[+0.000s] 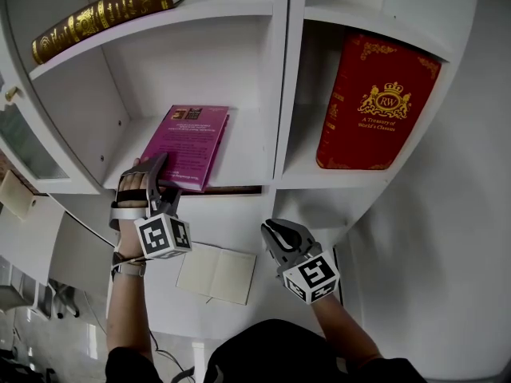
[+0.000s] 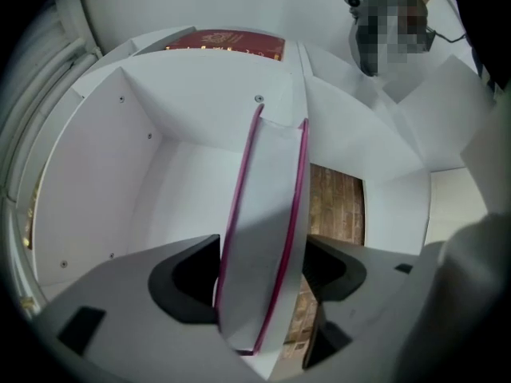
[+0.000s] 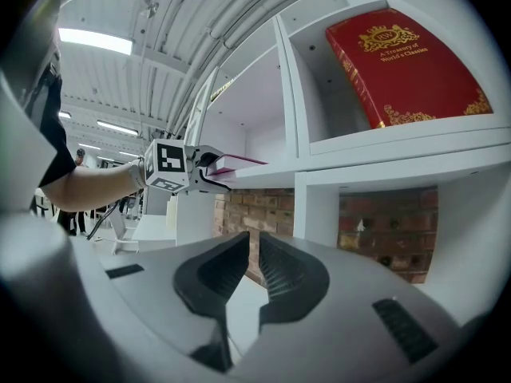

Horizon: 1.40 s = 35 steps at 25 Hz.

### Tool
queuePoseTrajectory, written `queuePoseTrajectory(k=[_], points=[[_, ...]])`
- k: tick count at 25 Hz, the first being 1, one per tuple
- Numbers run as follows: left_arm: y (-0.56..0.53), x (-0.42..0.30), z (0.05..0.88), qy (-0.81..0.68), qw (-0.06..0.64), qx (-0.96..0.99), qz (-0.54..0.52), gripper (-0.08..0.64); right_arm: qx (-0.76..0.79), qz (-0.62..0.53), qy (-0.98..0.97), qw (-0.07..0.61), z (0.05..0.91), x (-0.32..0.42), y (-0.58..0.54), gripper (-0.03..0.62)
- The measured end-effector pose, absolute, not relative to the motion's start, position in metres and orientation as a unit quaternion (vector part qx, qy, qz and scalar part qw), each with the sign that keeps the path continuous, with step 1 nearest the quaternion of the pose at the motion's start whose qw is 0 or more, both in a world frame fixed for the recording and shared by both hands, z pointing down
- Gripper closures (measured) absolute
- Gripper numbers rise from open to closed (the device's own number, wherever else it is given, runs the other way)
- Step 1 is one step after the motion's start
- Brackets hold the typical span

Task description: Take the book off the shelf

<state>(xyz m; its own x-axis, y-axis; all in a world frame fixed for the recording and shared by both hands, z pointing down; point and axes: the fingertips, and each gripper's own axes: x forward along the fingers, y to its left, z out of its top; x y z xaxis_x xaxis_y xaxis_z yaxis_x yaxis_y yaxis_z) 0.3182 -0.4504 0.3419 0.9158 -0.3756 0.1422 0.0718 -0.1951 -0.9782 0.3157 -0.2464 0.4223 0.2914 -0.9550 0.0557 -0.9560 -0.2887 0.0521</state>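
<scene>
left hand-held gripper (image 1: 157,170): wide jaws clamped on book (image 1: 188,142) near edge | book flat, long axis running back into shelf (image 1: 249,146) | right hand-held gripper (image 1: 276,232): below shelf, closed, empty

Found the book (image 1: 188,142) flat in the left compartment (image 1: 200,62), near edge between the jaws of the left gripper (image 1: 156,168). Noted a second book (image 1: 375,102) leaning in the right compartment (image 1: 307,146), a third book (image 1: 104,14) above left, a notebook (image 1: 215,274) below.

Workshop hall; corrugated ceiling (image 3: 200,30), strip lights (image 3: 94,41), white bookshelf (image 1: 283,94).
</scene>
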Motion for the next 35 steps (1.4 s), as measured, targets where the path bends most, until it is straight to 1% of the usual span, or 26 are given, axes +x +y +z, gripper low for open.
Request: queuePoseTrajectory(k=[4, 13, 18, 19, 20, 35], points=[[-0.45, 0.315, 0.339, 0.11, 0.628, -0.748, -0.183, 0.295, 0.802, 0.002, -0.596, 0.033, 0.419, 0.314, -0.244, 0.554], [-0.445, 0.291, 0.337, 0.13, 0.627, -0.744, -0.19, 0.311, 0.787, 0.004, -0.616, 0.029, 0.419, 0.3, -0.243, 0.554], [-0.443, 0.268, 0.332, 0.152, 0.626, -0.74, -0.192, 0.342, 0.772, 0.005, -0.635, 0.031, 0.418, 0.287, -0.244, 0.554], [-0.442, 0.263, 0.33, 0.158, 0.625, -0.74, -0.192, 0.354, 0.769, 0.004, -0.639, 0.031, 0.418, 0.285, -0.244, 0.554], [-0.441, 0.258, 0.329, 0.163, 0.623, -0.741, -0.192, 0.391, 0.765, 0.004, -0.643, 0.03, 0.417, 0.282, -0.244, 0.554], [-0.425, 0.161, 0.331, 0.22, 0.602, -0.734, -0.227, 0.394, 0.699, 0.002, -0.715, 0.021, 0.413, 0.226, -0.249, 0.554]])
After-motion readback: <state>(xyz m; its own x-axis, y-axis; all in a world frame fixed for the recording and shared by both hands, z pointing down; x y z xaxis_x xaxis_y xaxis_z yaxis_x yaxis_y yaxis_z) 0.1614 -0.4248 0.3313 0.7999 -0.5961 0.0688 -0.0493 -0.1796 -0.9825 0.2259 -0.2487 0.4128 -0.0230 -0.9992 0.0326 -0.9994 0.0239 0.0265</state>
